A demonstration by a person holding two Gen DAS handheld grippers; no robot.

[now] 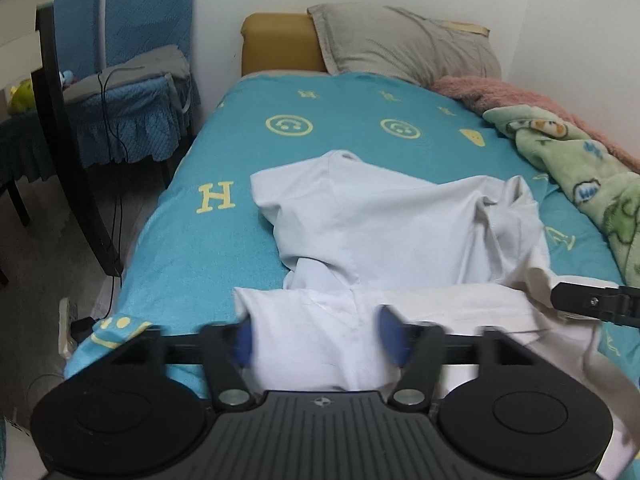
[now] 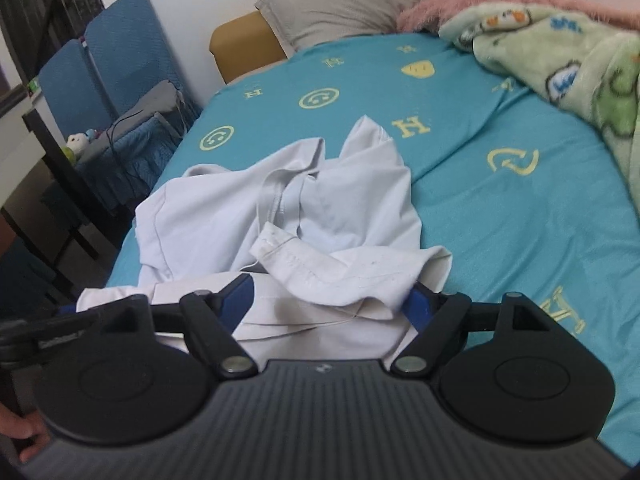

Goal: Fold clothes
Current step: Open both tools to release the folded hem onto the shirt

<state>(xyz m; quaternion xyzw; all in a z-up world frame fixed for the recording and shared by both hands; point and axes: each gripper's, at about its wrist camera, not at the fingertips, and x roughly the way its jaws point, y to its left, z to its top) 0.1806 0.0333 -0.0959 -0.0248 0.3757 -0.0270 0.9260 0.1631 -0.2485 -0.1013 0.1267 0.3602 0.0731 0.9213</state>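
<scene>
A crumpled white garment [image 1: 372,224] lies on the turquoise bedsheet [image 1: 224,248] near the bed's front edge. My left gripper [image 1: 318,338] hangs over its near hem, jaws wide apart; white cloth lies between the blue pads [image 1: 394,336], which do not press it. In the right wrist view the same garment [image 2: 320,208] shows a strap and a folded hem. My right gripper [image 2: 330,302] is open too, its pads [image 2: 420,306] on either side of a bunched fold. Each gripper shows at the edge of the other's view: the right one [image 1: 592,302], the left one [image 2: 40,332].
A grey pillow [image 1: 404,44] and a mustard cushion [image 1: 280,42] sit at the head of the bed. A green fleece blanket [image 1: 588,172] and a pink one [image 1: 500,92] lie along the wall side. Blue-covered chairs [image 1: 132,60] stand left of the bed. A hand [image 2: 24,436] shows at bottom left.
</scene>
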